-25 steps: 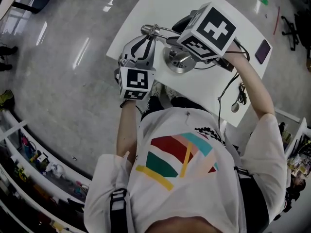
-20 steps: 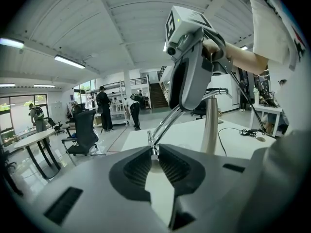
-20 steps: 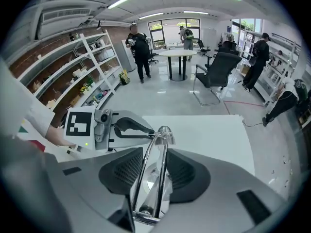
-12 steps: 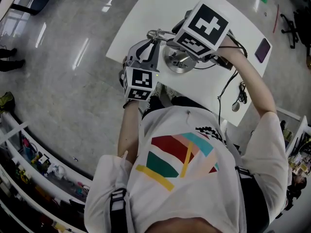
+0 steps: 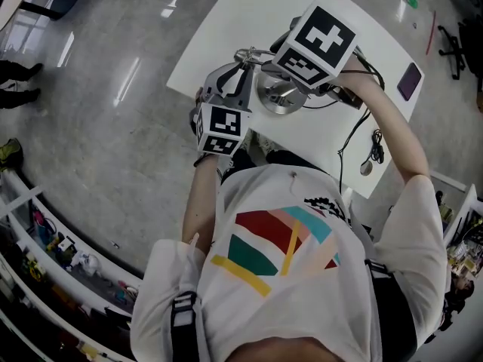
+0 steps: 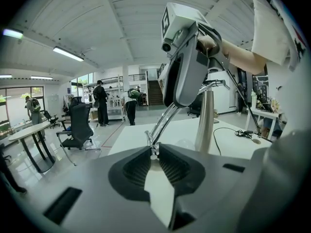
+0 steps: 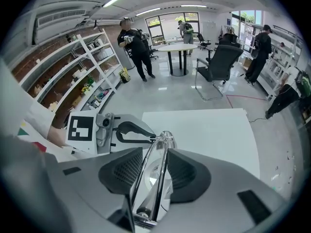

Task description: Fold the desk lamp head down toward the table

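**Both tools clamped on the lamp arm above the table**

The desk lamp (image 5: 278,96) stands on its round chrome base near the front edge of the white table (image 5: 249,6), at 12 o'clock from the person's chest in the head view.

In the left gripper view, the left tool (image 6: 154,147) has its jaws drawn nearly together. They pinch the small chrome joint at the end of the lamp arm (image 6: 163,123). From that pinch the arm climbs toward 1 o'clock, and the lamp's upright chrome post (image 6: 206,125) stands just behind it at 2 o'clock.

In the right gripper view, the right tool (image 7: 155,151) points steeply down and straddles the same arm lower along its length. Its jaws stand partly open, with the ribbed pads set against the arm's two thin rods. The rods run between the jaws from 6 o'clock up to 12 o'clock, where the tips of the left tool meet the joint from 9 o'clock. The shiny base shows under the rods.

From overhead, the left tool sits at 9 o'clock of the base and the right tool covers its 1 o'clock side.

Each tool's cube carries bold black-and-white square markers: the left cube (image 5: 221,130) a blocky pattern, the right cube (image 5: 321,42) a cross-like one.
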